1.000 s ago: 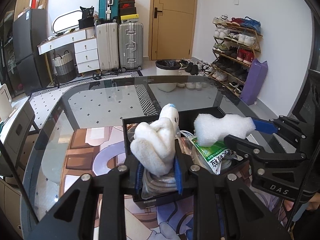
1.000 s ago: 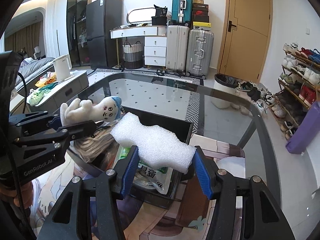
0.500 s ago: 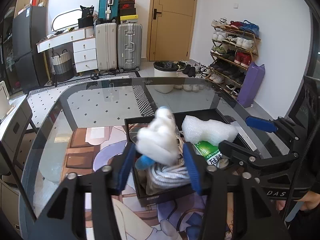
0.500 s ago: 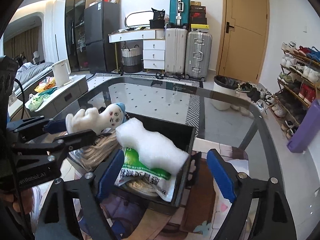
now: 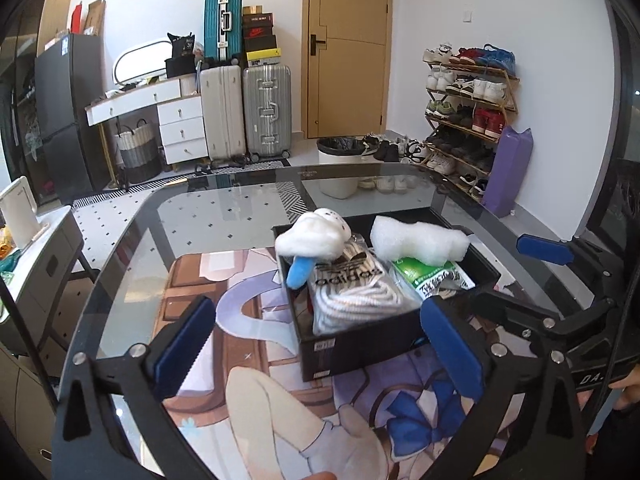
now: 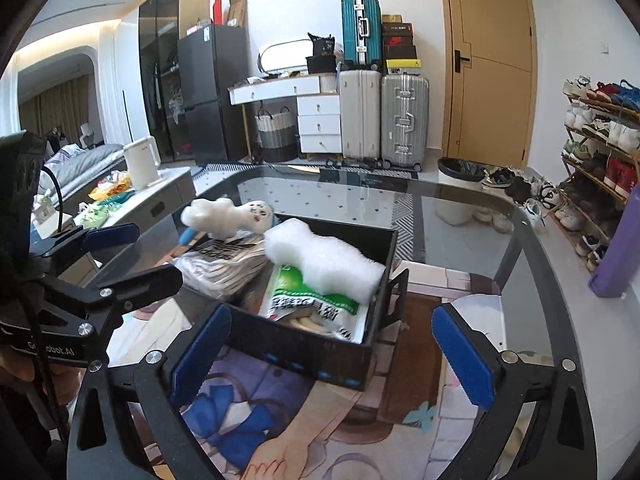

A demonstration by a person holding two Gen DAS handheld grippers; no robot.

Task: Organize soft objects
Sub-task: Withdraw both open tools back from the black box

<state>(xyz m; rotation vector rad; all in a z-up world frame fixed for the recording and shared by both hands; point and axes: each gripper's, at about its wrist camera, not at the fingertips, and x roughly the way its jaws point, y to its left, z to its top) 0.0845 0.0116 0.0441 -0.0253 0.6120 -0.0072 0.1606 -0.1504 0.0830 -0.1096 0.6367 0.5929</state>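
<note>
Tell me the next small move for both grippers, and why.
Probably back both away from the black box. The left gripper and right gripper are opening with nothing between them; the white plush toy and foam piece already rest in the box.

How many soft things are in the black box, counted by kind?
White plush toy with blue cap: 1
White foam block: 1
Clear adidas bag of striped cloth: 1
Green-and-white plastic packet: 1
Total: 4, all in the black box.
</note>
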